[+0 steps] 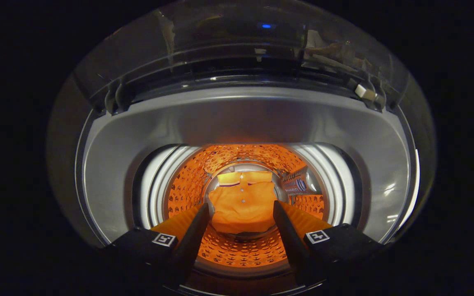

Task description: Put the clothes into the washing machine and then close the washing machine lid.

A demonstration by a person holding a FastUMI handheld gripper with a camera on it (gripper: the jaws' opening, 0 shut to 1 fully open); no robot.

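I look straight down into the top-loading washing machine (245, 119). An orange polo shirt (243, 205) with a buttoned collar lies folded at the bottom of the perforated drum (187, 185), well beyond my fingers. My gripper (241, 207) hangs over the drum mouth, open, with nothing between its fingers (198, 224). The shirt shows through the gap between them, far below. The transparent lid (228, 45) stands raised at the far side of the opening.
A grey plastic collar (113, 164) rings the drum mouth, with a white inner ring (156, 185) below it. A lint filter panel (298, 183) sits on the drum wall to the right of the shirt. A lid hinge (366, 93) shows at the far right.
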